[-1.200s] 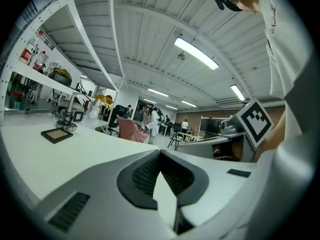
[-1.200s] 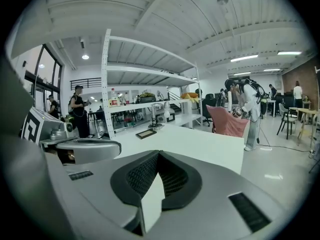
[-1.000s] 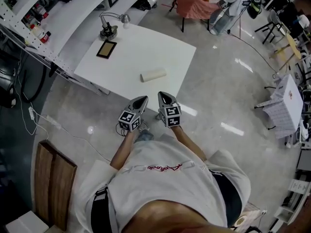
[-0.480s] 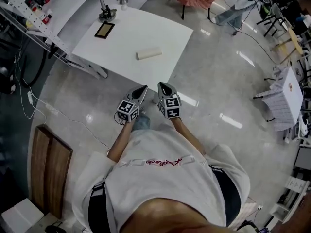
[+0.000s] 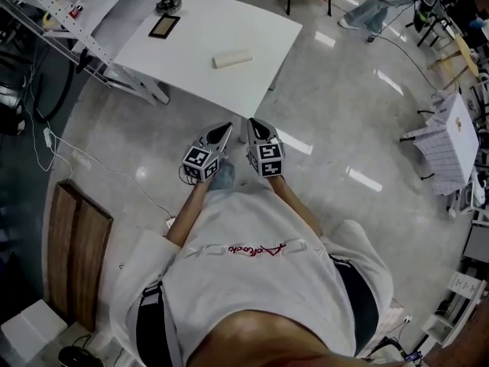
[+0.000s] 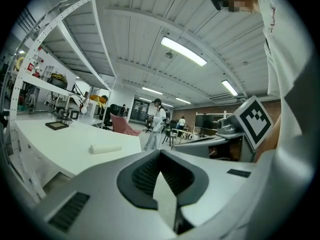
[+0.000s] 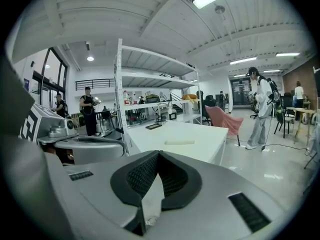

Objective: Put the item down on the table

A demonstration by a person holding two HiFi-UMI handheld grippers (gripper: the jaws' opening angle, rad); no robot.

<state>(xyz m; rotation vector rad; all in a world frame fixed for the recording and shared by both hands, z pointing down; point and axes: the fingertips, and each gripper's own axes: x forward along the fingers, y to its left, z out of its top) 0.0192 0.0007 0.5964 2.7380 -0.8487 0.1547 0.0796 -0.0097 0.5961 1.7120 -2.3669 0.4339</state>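
Observation:
A white roll (image 5: 232, 58) lies on its side on the white table (image 5: 191, 44), near the table's front half. It also shows as the roll (image 6: 105, 148) in the left gripper view and the roll (image 7: 179, 142) in the right gripper view, far off in both. My left gripper (image 5: 224, 128) and right gripper (image 5: 253, 123) are side by side close to the person's chest, over the floor and short of the table's corner. Both are shut with nothing between them: left gripper (image 6: 160, 153), right gripper (image 7: 158, 154).
A dark flat frame (image 5: 163, 26) and a desk lamp (image 5: 168, 2) stand at the table's far left. A shelving rack (image 5: 46, 14) runs along the left. A wooden board (image 5: 76, 258) lies on the floor at the lower left, a cable (image 5: 99, 167) beside it. People stand in the background.
The table and roll have slid toward the top of the head view, farther from the grippers. Both grippers stay shut, side by side at the chest.

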